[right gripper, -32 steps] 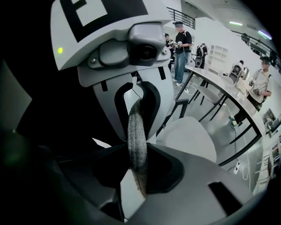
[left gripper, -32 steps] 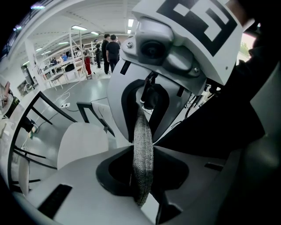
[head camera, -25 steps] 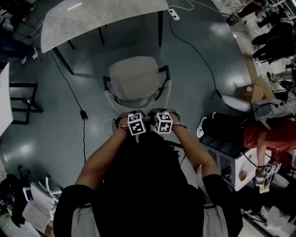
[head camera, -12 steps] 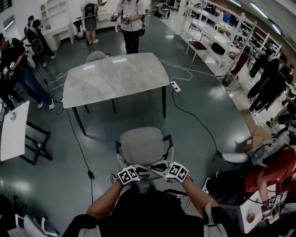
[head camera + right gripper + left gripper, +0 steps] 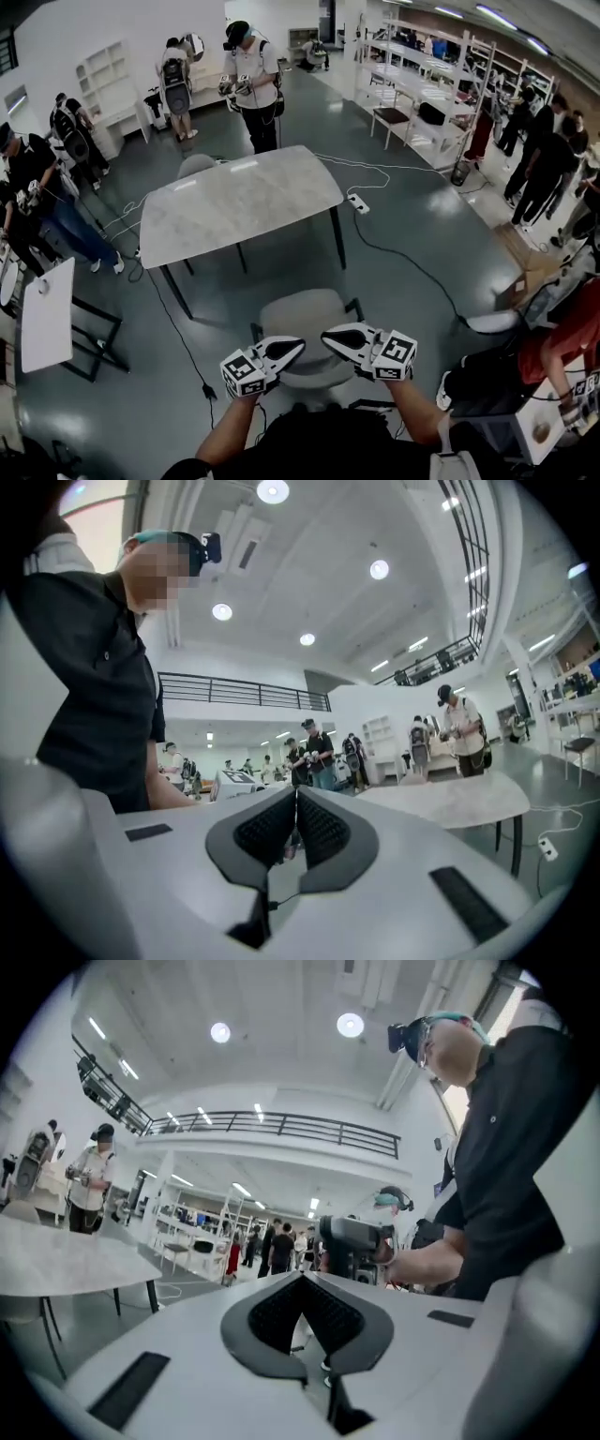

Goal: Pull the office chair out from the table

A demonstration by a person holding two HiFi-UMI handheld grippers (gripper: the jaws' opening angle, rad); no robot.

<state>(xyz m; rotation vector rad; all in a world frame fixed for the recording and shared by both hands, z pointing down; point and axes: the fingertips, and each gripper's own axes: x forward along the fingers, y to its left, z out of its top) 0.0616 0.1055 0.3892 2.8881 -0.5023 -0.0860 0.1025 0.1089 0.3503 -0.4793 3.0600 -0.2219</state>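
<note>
**Chair clear of the table, both grippers empty**

Grey padded office chair (image 5: pixel 305 314) with black arms stands on the dark floor (image 5: pixel 422 272), apart from the pale marble-topped table (image 5: pixel 239 202) and just in front of you. Your left gripper (image 5: pixel 295 345) and right gripper (image 5: pixel 328 336) show over its seat, tips facing each other. Both pairs of fingers (image 5: pixel 272 1316) have just closed, pads together, nothing between them.

Shows a black short-sleeved top (image 5: pixel 319 445) and teal headgear (image 5: pixel 173 544), and, on the left gripper (image 5: pixel 296 344) and the right gripper (image 5: pixel 327 336) alike, smooth light grey shells, black ribbed pads (image 5: pixel 277 1312) and a white cube (image 5: pixel 246 372) printed with bold black square markers.
</note>
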